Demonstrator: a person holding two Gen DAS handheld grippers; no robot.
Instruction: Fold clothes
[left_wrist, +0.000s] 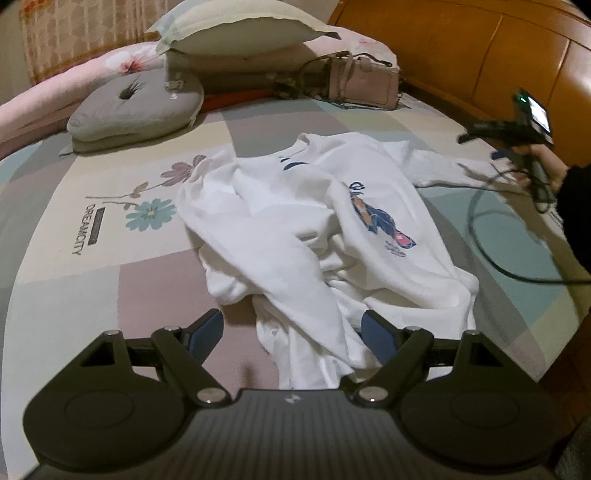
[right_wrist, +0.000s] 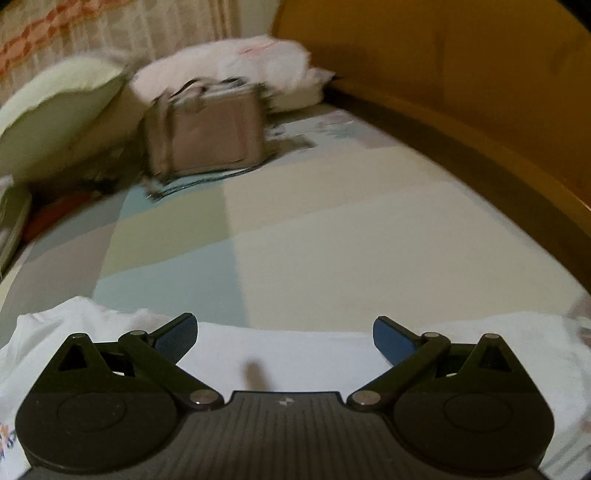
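Left wrist view: crumpled white shirt (left_wrist: 314, 229) lies between and beyond the spread left gripper (left_wrist: 291, 328), unpinched.

A bed (left_wrist: 155, 288) covered by a patchwork sheet of pale blue, cream, grey and mauve blocks with printed flowers carries a crumpled white printed T-shirt (left_wrist: 314, 221) in the middle. Near the head lie a grey tufted cushion (left_wrist: 136, 107), a cream pillow (left_wrist: 240, 26), a pink floral quilt (left_wrist: 110, 66) and a beige handbag (left_wrist: 365, 85).
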